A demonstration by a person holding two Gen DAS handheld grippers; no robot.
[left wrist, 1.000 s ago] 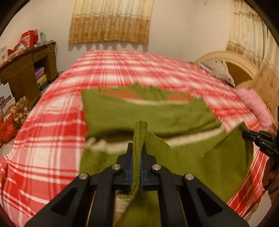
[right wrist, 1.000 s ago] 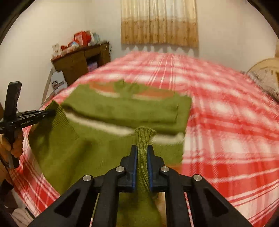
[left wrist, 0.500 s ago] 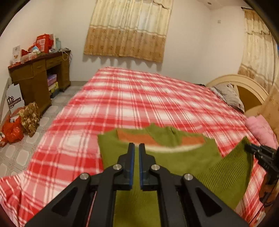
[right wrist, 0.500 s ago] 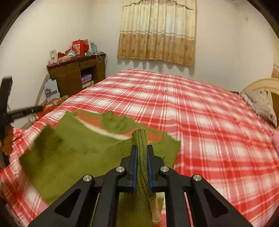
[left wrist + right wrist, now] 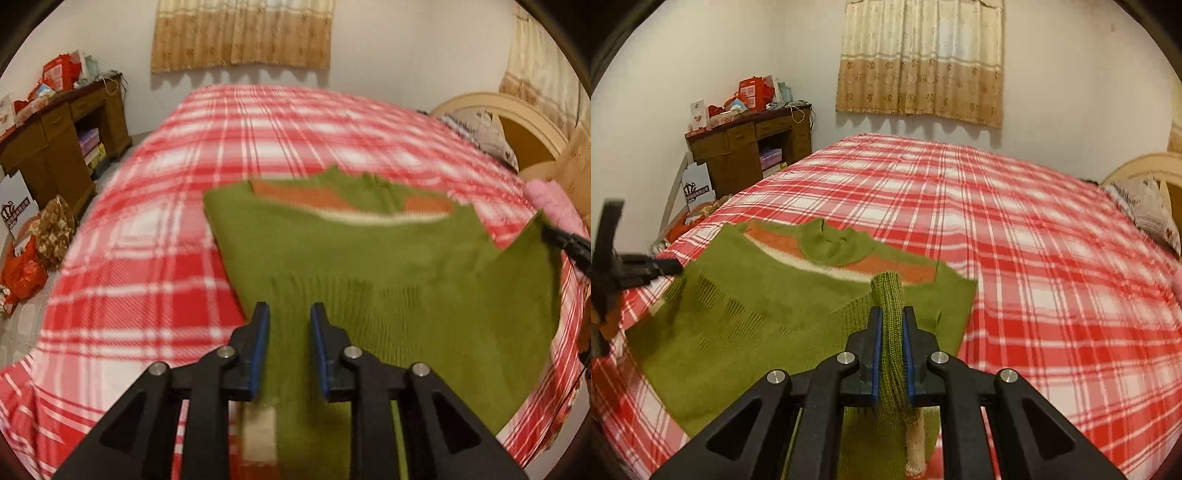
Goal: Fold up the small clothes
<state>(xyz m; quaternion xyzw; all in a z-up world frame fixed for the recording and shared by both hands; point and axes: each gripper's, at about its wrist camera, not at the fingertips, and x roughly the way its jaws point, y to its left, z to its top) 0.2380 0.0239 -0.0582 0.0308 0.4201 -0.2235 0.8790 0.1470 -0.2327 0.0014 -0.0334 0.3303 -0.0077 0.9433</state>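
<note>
A: Where's the green sweater [image 5: 768,314]?
B: On the near part of the plaid bed [image 5: 1015,236], collar toward the far side, hem edge raised.

A: And the tongs?
B: The right tongs [image 5: 891,350] are clamped on a bunched fold of ribbed hem. The left tongs [image 5: 290,350] stand parted above the knit, gripping nothing.

A: How will it handle?
B: I'd guess soft, light and stretchy; it sags wherever it's unsupported. Pinch the thicker ribbed hem at both corners, not the loose middle, so the fold lands square.
</note>
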